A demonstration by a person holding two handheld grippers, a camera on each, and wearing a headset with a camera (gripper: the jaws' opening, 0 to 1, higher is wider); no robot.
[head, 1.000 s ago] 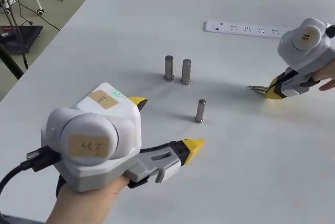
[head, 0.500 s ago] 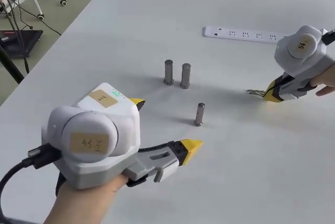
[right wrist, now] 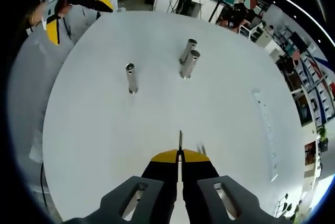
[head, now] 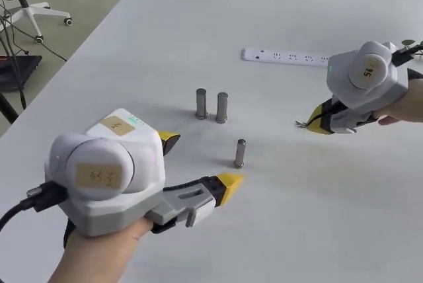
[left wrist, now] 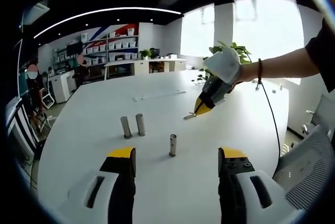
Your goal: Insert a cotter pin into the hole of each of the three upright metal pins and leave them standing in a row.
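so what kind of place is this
Probably an open-plan office or lab workspace: a large white table carrying a long white power strip, with white shelves of storage bins along the far wall.

In the head view, at the right of the frame, a tan paper label (head: 365, 70) on the rounded white housing of the right gripper (head: 310, 126) carries a handwritten number that reads as 56. At the lower left, the white housing of the left gripper (head: 198, 161) bears two more tan stickers. The end sticker (head: 98, 176), on the rounded back, has handwritten figures that look like 55, followed by a mark too blurred to read. The top sticker (head: 117, 124) has one handwritten mark, not legible. The small green sticker (head: 137, 120) beside it is too small to read.
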